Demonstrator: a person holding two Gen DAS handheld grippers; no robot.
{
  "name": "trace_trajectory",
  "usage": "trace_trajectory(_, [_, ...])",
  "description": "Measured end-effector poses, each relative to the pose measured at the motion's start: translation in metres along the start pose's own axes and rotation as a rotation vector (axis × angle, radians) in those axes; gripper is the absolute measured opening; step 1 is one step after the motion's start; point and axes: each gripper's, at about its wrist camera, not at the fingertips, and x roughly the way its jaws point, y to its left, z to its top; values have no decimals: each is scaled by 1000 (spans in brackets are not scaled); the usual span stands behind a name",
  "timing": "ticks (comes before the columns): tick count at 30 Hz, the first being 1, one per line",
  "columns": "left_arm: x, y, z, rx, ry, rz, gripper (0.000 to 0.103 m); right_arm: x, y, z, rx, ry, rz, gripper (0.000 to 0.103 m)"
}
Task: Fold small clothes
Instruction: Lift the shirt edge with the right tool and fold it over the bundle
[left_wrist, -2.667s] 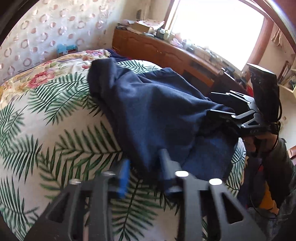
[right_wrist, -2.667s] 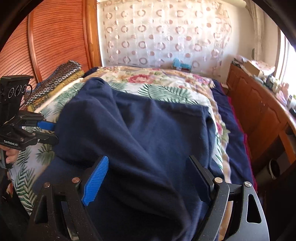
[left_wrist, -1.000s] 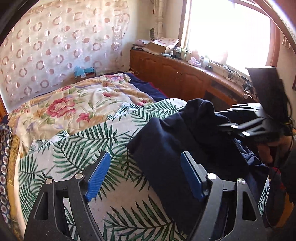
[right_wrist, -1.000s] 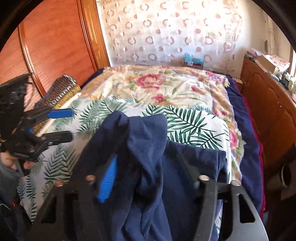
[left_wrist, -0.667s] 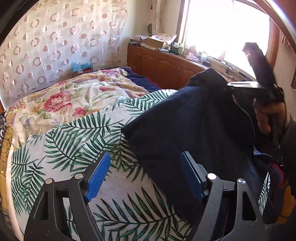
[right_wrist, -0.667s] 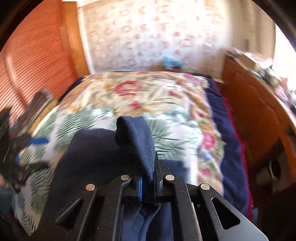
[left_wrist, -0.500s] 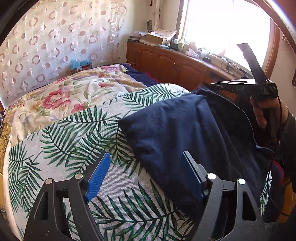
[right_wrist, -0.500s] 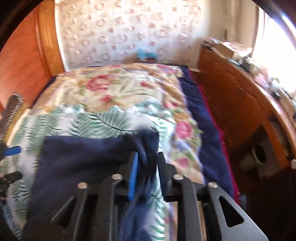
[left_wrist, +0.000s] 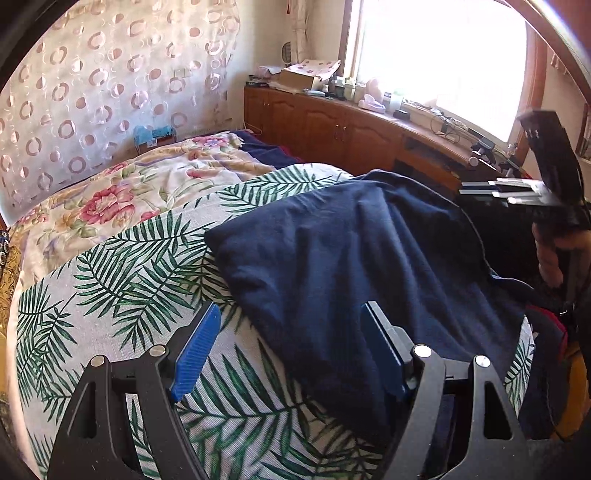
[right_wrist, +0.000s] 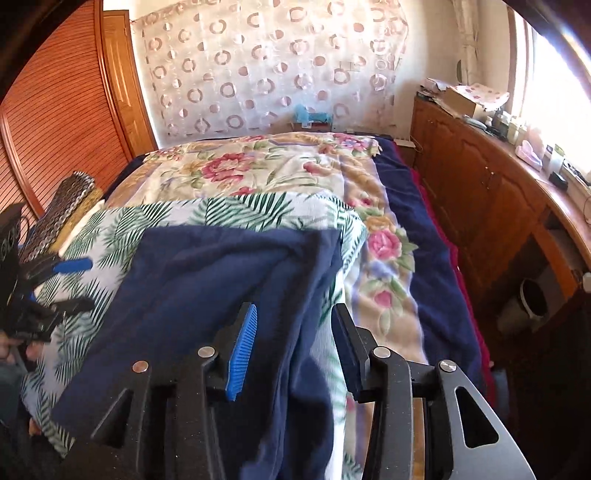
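A navy blue garment (left_wrist: 351, 251) lies folded over on the palm-leaf bedspread (left_wrist: 110, 266) at the near end of the bed. In the right wrist view the garment (right_wrist: 207, 280) spreads from the centre to the lower left, its right edge hanging over the bed's corner. My left gripper (left_wrist: 291, 343) is open and empty, jaws wide apart above the garment's near left edge. My right gripper (right_wrist: 293, 332) is open, the garment's right edge loose between its jaws. The right gripper also shows in the left wrist view (left_wrist: 517, 192), the left gripper in the right wrist view (right_wrist: 66, 284).
A floral quilt (right_wrist: 258, 166) covers the far half of the bed. A wooden cabinet (right_wrist: 480, 177) with clutter on top runs along the right under a bright window. A slatted wooden wardrobe (right_wrist: 55, 110) stands at the left. Folded patterned cloth (right_wrist: 62, 206) lies by the bed's left edge.
My right gripper, shut on the garment's edge half a second ago, has opened and let it drop flat on the bed. My left gripper opened earlier and stays open.
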Motion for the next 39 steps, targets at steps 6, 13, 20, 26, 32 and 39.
trace_trajectory(6, [-15,-16,-7,15,-23,5,79,-21,6,-23,7,-6,-3,44])
trace_trajectory(13, [-31,-28,-23,24,-34,17,79,-29,15,-40,10,1,-6,44])
trace_trajectory(20, [-40,-41,-49,13,-30,28,79,-37,19,-60,18,38,-1,44])
trace_trajectory(26, [-48,-54,-71,0,-16,32,79,-42,20,-76,28,53,17,44])
trace_trajectory(32, [-57,-62,-85,-33,-10,37,79,-47,28,-85,-15,15,49,5])
trace_trajectory(39, [-62,-65,-92,-44,12,23,79,-88,18,-88,-7,-97,6,5])
